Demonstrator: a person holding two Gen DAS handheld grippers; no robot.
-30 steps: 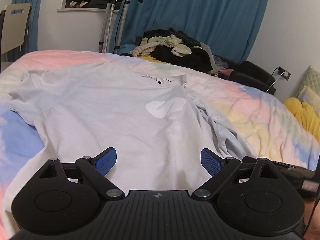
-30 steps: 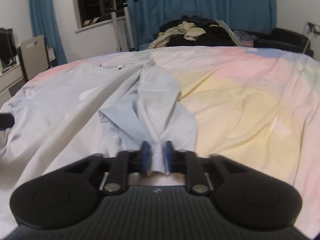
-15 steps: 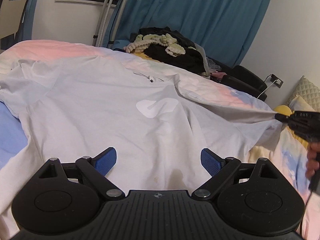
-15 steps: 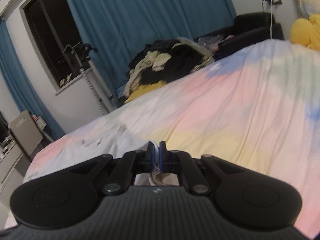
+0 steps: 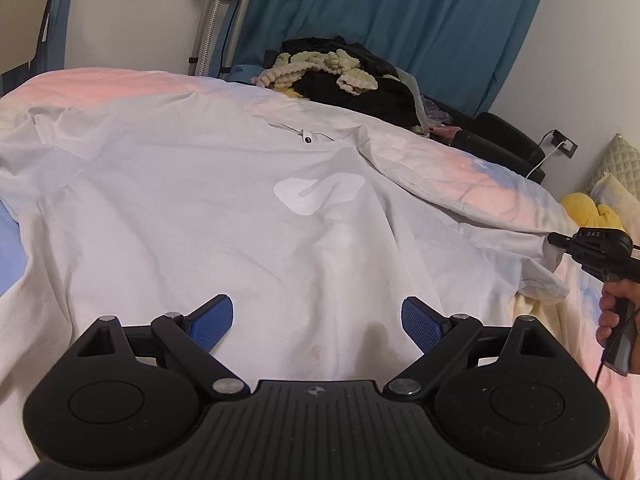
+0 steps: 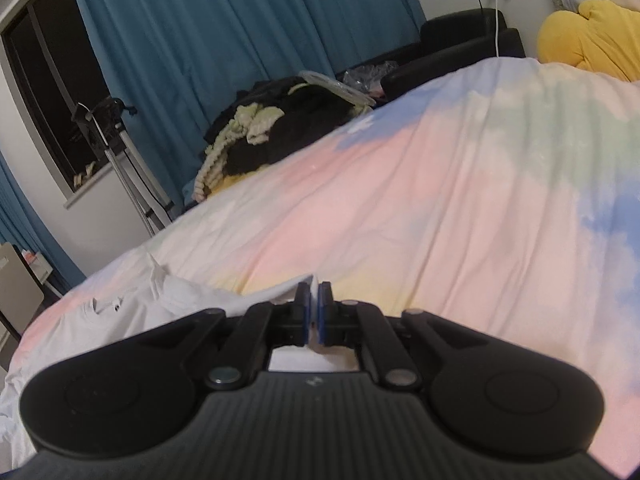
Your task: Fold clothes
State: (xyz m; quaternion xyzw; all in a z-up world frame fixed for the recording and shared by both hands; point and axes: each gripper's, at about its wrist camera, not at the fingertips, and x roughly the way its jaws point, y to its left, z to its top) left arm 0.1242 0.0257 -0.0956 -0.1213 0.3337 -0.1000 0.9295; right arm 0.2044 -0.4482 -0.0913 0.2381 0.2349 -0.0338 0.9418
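A white T-shirt (image 5: 208,216) with a white logo on its chest lies spread flat on the bed. My left gripper (image 5: 318,320) is open and empty, low over the shirt's hem. My right gripper (image 6: 314,308) is shut on the shirt's right sleeve (image 5: 500,216) and holds it stretched out to the right, a little above the bed. It shows at the right edge of the left wrist view (image 5: 588,248). In the right wrist view the shirt (image 6: 132,312) trails off to the lower left.
A pastel bedsheet (image 6: 460,208) covers the bed. A pile of dark and cream clothes (image 5: 340,76) sits at the far edge. A yellow plush (image 6: 588,36) and pillows lie at the right. Blue curtains and a metal stand are behind.
My right gripper has pulled the bunched right sleeve outward to the right, so it now lies stretched and flat. My left gripper has stayed open over the hem.
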